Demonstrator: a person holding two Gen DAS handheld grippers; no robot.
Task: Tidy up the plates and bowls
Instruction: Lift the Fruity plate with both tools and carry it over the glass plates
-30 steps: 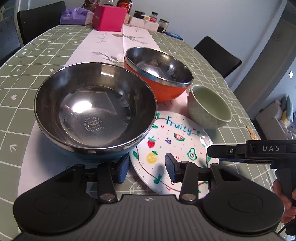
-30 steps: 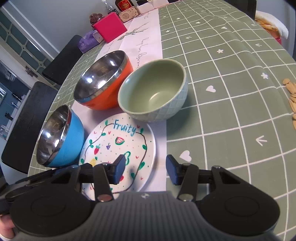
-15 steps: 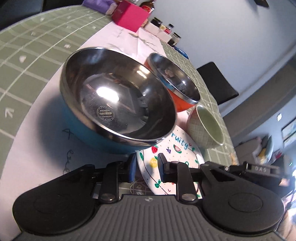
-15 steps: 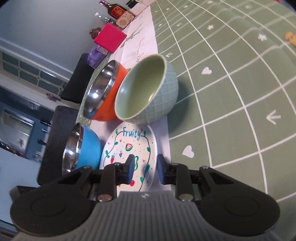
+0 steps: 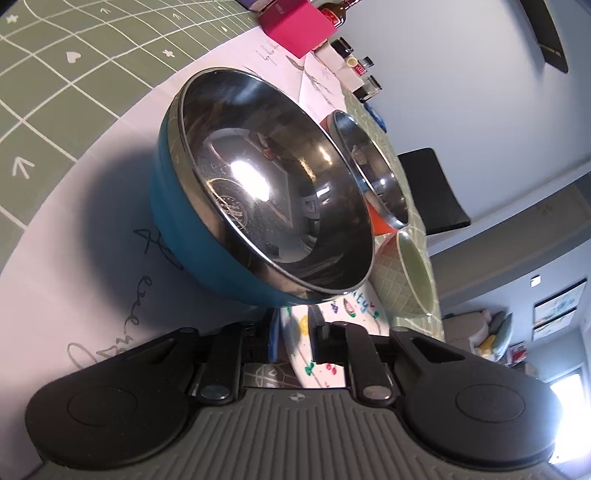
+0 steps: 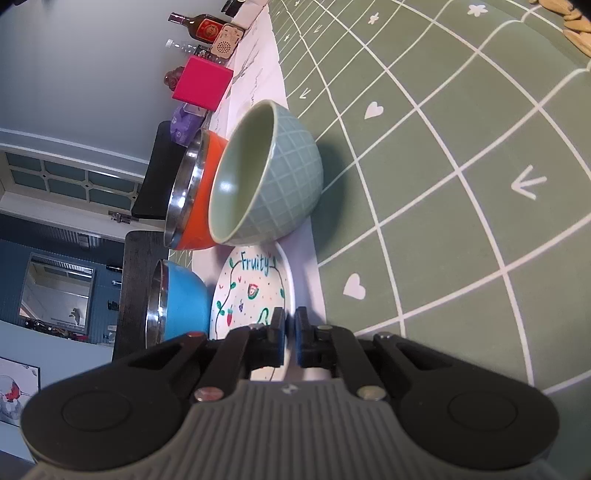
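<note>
Barely started here: my left gripper (image 5: 293, 339) and right gripper (image 6: 290, 338) are each pinching a rim of the plate (image 6: 251, 291), which sits on the table (image 6: 443, 184) beside the bowls (image 6: 266, 173), nothing stacked yet.

I'm looking into a home dining room. The counter (image 6: 443, 155) wears a green cloth printed with hearts and arrows, and black dining chairs (image 5: 432, 188) stand round it. At its far end sit a liquor bottle (image 6: 201, 24), jars (image 5: 369, 86) and a pink box (image 6: 201, 83). Framed pictures (image 5: 557, 308) hang beyond, beside a cushioned sofa (image 5: 480, 336) and a panelled door (image 6: 62, 181).
</note>
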